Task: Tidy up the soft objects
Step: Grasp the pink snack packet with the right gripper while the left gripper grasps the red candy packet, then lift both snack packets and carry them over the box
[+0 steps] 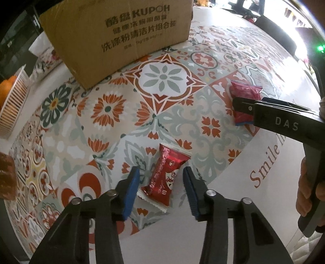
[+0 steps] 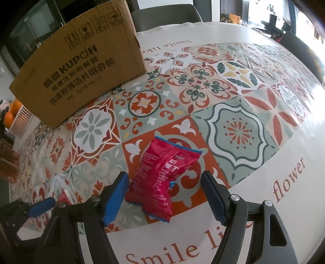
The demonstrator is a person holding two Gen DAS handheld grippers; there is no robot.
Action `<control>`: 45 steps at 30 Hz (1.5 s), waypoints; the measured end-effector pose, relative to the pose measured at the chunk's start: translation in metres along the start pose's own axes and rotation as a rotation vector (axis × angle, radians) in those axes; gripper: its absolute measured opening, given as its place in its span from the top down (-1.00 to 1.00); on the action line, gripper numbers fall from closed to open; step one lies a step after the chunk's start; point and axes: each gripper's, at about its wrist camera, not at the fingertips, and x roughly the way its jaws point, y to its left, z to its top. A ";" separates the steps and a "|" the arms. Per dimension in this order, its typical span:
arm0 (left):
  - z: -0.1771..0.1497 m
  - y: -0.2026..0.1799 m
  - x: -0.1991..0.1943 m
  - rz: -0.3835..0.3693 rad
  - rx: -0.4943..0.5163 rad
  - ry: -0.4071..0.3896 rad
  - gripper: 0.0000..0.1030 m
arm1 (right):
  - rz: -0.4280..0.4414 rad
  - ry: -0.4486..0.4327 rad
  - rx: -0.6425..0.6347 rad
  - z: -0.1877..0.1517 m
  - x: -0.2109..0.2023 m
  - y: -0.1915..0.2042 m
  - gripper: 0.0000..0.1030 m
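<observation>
A dark red snack packet (image 1: 165, 176) lies on the patterned tablecloth between the open blue fingers of my left gripper (image 1: 161, 178), which do not touch it. A pink-red snack packet (image 2: 160, 178) lies between the open fingers of my right gripper (image 2: 164, 188); the left pad is close to its edge. In the left wrist view the right gripper (image 1: 243, 105) hovers over that pink packet (image 1: 244, 95). In the right wrist view the left gripper's blue finger (image 2: 41, 205) and a corner of the dark red packet (image 2: 64, 198) show at lower left.
A brown cardboard box (image 1: 121, 36) stands at the back of the table, also in the right wrist view (image 2: 79, 67). A white slatted basket with oranges (image 1: 12, 95) sits at the far left. Chairs (image 2: 166, 16) stand behind the table.
</observation>
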 end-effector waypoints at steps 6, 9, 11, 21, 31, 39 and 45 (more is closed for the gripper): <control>-0.005 0.004 0.000 -0.011 -0.073 -0.007 0.49 | 0.017 -0.003 -0.025 0.000 -0.001 0.001 -0.03; -0.007 0.006 -0.001 -0.005 -0.122 -0.017 0.55 | 0.023 -0.004 -0.034 0.001 -0.002 0.000 0.05; -0.011 0.009 -0.002 -0.005 -0.161 -0.025 0.56 | 0.032 -0.002 -0.046 0.001 -0.002 0.000 0.10; -0.024 0.013 -0.009 -0.034 -0.282 -0.049 0.58 | 0.090 -0.011 -0.117 -0.003 -0.017 0.004 0.23; -0.028 0.005 -0.028 -0.031 -0.369 -0.096 0.58 | 0.149 -0.021 -0.178 -0.004 -0.036 0.006 0.27; -0.032 -0.002 -0.050 -0.021 -0.415 -0.150 0.58 | 0.199 -0.061 -0.222 -0.002 -0.061 0.009 0.29; -0.029 -0.009 -0.069 -0.004 -0.438 -0.198 0.58 | 0.236 -0.102 -0.240 0.002 -0.079 0.008 0.31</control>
